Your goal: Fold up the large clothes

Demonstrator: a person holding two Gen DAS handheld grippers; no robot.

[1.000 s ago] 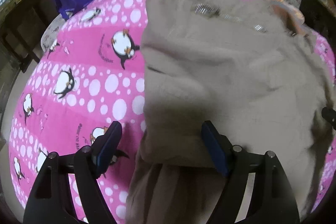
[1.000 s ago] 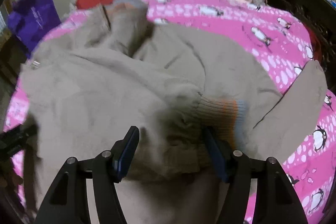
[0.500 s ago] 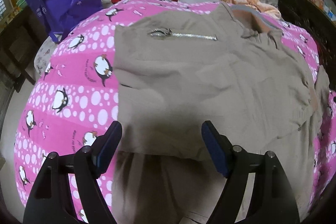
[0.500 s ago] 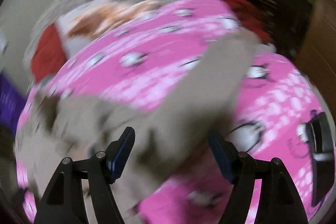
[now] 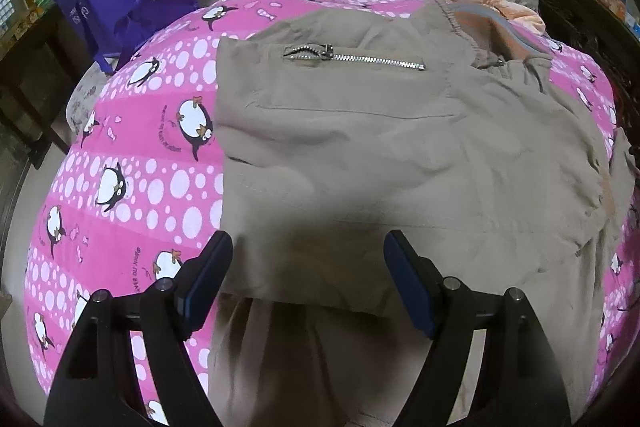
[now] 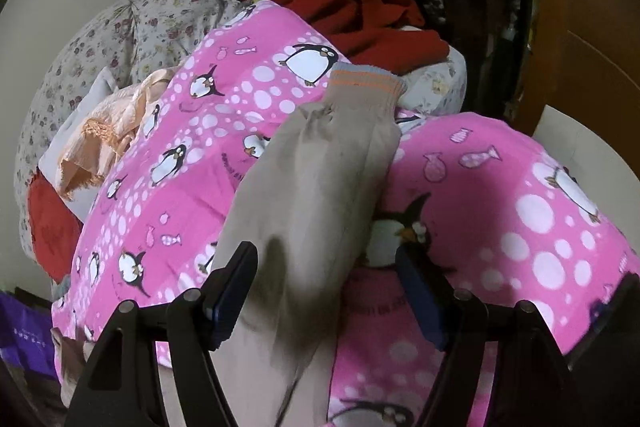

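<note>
Since a second earlier the folded panel had settled flat, and the right view had swung from the body to the outstretched sleeve. The beige zip-pocket jacket [image 5: 380, 147] lay on the pink penguin-print blanket [image 5: 132, 163], its silver zipper [image 5: 360, 58] at twelve o'clock. The left gripper [image 5: 308, 275] stood wide, empty, hovering over the folded edge. The right gripper [image 6: 326, 293] was closing slightly, pads not yet pressing the beige sleeve [image 6: 320, 187] between them, its striped knit cuff [image 6: 364, 83] at one o'clock. That sleeve probably folds next. The hem was cut off below.
</note>
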